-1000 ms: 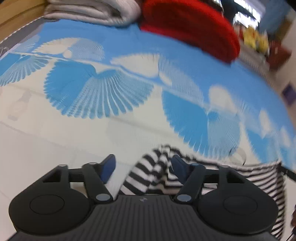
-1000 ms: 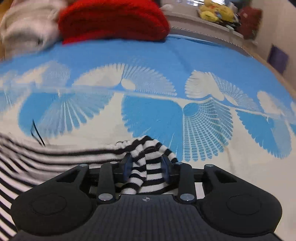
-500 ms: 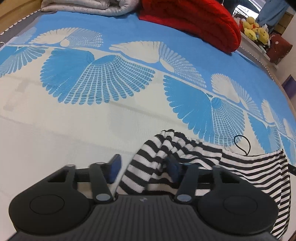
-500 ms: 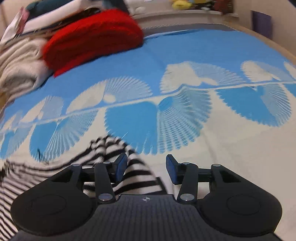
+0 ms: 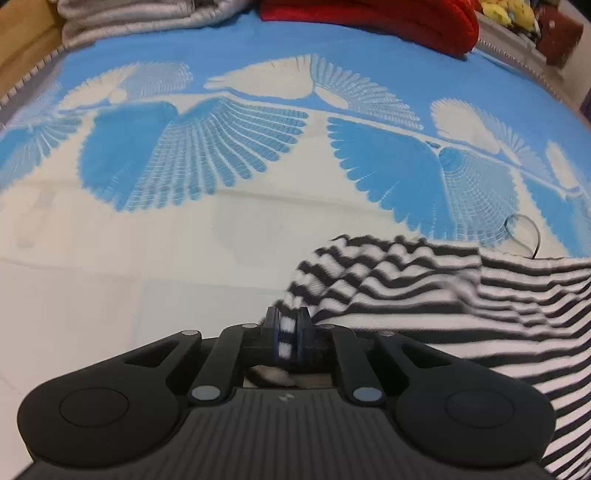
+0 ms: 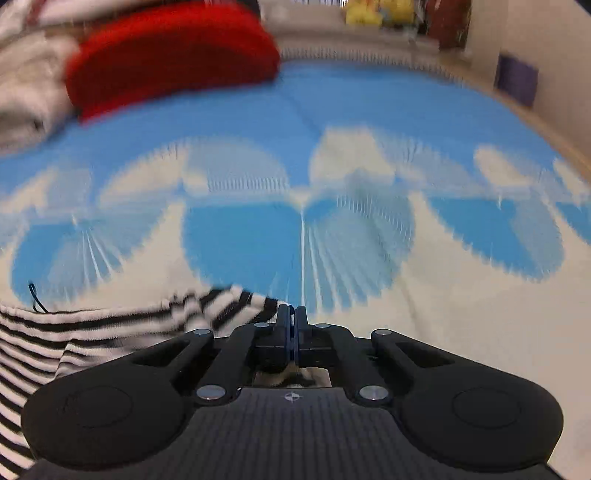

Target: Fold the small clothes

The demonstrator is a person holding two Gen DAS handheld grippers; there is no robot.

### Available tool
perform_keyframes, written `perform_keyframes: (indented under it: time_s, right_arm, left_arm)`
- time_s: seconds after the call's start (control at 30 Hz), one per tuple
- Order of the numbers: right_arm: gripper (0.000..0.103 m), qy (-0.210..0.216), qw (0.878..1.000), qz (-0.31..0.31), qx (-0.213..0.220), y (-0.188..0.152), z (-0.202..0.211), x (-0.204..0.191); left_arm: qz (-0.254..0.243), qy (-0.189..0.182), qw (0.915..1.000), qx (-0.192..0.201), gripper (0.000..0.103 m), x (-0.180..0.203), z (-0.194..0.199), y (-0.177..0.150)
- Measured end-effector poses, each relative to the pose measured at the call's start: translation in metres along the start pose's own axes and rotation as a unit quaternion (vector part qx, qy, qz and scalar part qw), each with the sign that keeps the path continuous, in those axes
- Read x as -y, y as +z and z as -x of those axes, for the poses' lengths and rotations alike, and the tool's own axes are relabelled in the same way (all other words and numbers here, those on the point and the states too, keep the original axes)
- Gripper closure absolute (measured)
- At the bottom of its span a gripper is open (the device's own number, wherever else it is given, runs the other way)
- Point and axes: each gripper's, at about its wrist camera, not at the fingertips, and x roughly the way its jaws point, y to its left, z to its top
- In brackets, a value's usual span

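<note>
A black-and-white striped garment [image 5: 424,291] lies rumpled on the bed cover, spreading right from my left gripper [image 5: 287,317]. That gripper's jaws are closing and a fold of the striped cloth is pinched between the blue pads. In the right wrist view the same garment [image 6: 110,332] runs in from the left and ends against my right gripper [image 6: 291,314]. Its jaws stand together with no cloth showing between the pads; some striped cloth lies under the gripper body. This view is blurred.
The blue-and-cream shell-patterned bed cover [image 5: 221,229] fills both views. At its far end lie a red knitted garment [image 5: 388,18] and a grey folded blanket [image 5: 140,18]. A thin black loop [image 5: 524,232] sticks up from the garment's edge. Yellow plush toys [image 6: 365,13] sit beyond.
Both grippers went from open around the striped cloth to closed. The left now pinches a fold; the right closed beside the cloth's end. Both sank toward the bed.
</note>
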Motion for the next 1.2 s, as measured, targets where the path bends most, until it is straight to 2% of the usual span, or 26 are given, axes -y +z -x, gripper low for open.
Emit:
perform_keyframes:
  time_s: [0.07, 0.13, 0.17, 0.23, 0.3, 0.37, 0.47, 0.57, 0.6, 0.63, 0.7, 0.77, 0.87, 0.93, 1.03, 1.1, 1.2]
  right_arm:
    - [0.098, -0.008, 1.0, 0.002, 0.006, 0.001, 0.007, -0.002]
    - [0.081, 0.004, 1.0, -0.019, 0.025, 0.004, 0.028, 0.004]
    - [0.077, 0.018, 0.999, -0.038, 0.03, 0.006, 0.039, 0.011]
    - [0.074, 0.048, 0.996, -0.073, 0.032, 0.003, 0.065, 0.027]
    - [0.074, 0.059, 0.994, -0.088, 0.032, 0.0, 0.088, 0.041]
    - [0.069, 0.074, 0.991, -0.108, 0.03, -0.01, 0.112, 0.056]
    - [0.061, 0.098, 0.989, -0.113, 0.009, -0.038, 0.141, 0.07]
    - [0.061, 0.103, 0.988, -0.111, -0.022, -0.072, 0.147, 0.077]
    - [0.061, 0.1, 0.987, -0.121, -0.033, -0.085, 0.144, 0.08]
    - [0.061, 0.101, 0.985, -0.133, -0.044, -0.095, 0.14, 0.083]
    - [0.061, 0.088, 0.982, -0.135, -0.094, -0.108, 0.127, 0.082]
    - [0.061, 0.079, 0.984, -0.13, -0.088, -0.113, 0.126, 0.078]
    - [0.061, 0.077, 0.984, -0.125, -0.101, -0.118, 0.121, 0.074]
    - [0.061, 0.079, 0.983, -0.127, -0.104, -0.118, 0.121, 0.071]
    - [0.061, 0.088, 0.983, -0.126, -0.099, -0.118, 0.122, 0.068]
    - [0.062, 0.081, 0.985, -0.109, -0.109, -0.118, 0.115, 0.065]
    - [0.078, 0.073, 0.986, -0.09, -0.123, -0.123, 0.111, 0.061]
  left_arm:
    - [0.014, 0.0, 0.9996, 0.024, 0.079, -0.007, 0.019, 0.0]
    - [0.043, -0.025, 0.9977, 0.047, 0.079, -0.019, 0.047, -0.006]
    - [0.057, -0.039, 0.9963, 0.051, 0.079, -0.025, 0.059, -0.009]
    - [0.091, -0.066, 0.9927, 0.043, 0.079, -0.039, 0.081, -0.013]
    - [0.119, -0.08, 0.9889, 0.04, 0.079, -0.051, 0.105, -0.019]
    - [0.112, -0.095, 0.9881, 0.044, 0.079, -0.057, 0.128, -0.033]
    - [0.087, -0.108, 0.9895, 0.039, 0.066, -0.061, 0.15, -0.069]
    - [0.089, -0.099, 0.991, 0.01, 0.066, -0.069, 0.133, -0.106]
    - [0.101, -0.101, 0.9896, -0.018, 0.066, -0.075, 0.122, -0.116]
    - [0.129, -0.101, 0.9844, -0.063, 0.067, -0.082, 0.108, -0.121]
    - [0.159, -0.102, 0.98, -0.063, 0.067, -0.093, 0.1, -0.121]
    - [0.157, -0.098, 0.9803, -0.068, 0.067, -0.096, 0.094, -0.12]
    - [0.176, -0.118, 0.9726, -0.097, 0.067, -0.098, 0.082, -0.125]
    - [0.178, -0.129, 0.9705, -0.1, 0.065, -0.096, 0.079, -0.126]
    - [0.173, -0.123, 0.9721, -0.1, 0.065, -0.09, 0.078, -0.127]
    - [0.162, -0.118, 0.9741, -0.105, 0.065, -0.087, 0.073, -0.127]
    - [0.135, -0.104, 0.9791, -0.111, 0.066, -0.079, 0.069, -0.128]
